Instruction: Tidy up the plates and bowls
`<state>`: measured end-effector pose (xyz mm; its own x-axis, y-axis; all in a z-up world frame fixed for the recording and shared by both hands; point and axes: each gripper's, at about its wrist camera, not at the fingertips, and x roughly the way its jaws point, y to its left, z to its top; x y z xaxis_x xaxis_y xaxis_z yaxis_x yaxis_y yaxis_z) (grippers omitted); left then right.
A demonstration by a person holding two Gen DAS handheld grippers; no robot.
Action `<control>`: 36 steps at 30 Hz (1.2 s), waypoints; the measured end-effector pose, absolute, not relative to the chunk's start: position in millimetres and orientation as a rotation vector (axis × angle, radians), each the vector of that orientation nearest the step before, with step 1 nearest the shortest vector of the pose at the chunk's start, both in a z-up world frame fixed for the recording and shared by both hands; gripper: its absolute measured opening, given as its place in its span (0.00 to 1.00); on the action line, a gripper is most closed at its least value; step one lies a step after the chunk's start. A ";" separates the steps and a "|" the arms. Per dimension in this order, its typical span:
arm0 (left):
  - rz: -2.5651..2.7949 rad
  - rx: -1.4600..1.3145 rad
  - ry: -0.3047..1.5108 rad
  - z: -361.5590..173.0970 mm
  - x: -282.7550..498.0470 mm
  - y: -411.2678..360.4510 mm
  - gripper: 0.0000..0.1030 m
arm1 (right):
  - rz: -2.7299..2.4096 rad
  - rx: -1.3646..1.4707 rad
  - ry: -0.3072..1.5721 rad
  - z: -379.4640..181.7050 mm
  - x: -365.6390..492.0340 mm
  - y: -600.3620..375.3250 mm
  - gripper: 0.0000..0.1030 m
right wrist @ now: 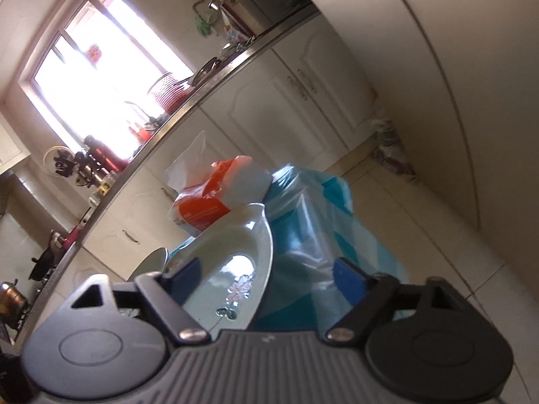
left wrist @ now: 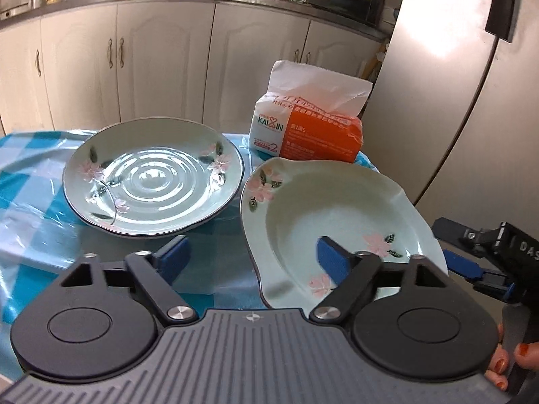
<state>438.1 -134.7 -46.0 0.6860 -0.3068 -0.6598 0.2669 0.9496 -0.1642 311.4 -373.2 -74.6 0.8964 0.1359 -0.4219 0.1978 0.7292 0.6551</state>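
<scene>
Wavy plate [left wrist: 337, 215] rim between right gripper [right wrist: 266, 282] jaws — ungripped.

The right hand-held gripper [left wrist: 471, 262] is cut off by the frame edge.

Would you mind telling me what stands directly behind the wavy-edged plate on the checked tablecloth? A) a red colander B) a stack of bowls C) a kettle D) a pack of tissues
D: the orange-and-white pack of tissues stands on the tablecloth just behind the wavy-edged plate, with a white sheet sticking out of its top.
</scene>
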 end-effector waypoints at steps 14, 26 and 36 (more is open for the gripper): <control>-0.313 -0.080 0.787 -58.6 443.0 -149.4 0.34 | 0.025 0.696 0.552 -75.0 342.6 -361.7 0.30; -0.289 -0.070 0.807 -52.0 408.2 -149.4 0.33 | -0.043 0.497 0.523 -63.9 313.4 -337.2 0.30; -0.342 -0.084 0.824 -39.3 335.8 -143.2 0.31 | -0.078 0.440 0.486 -46.7 249.6 -320.5 0.30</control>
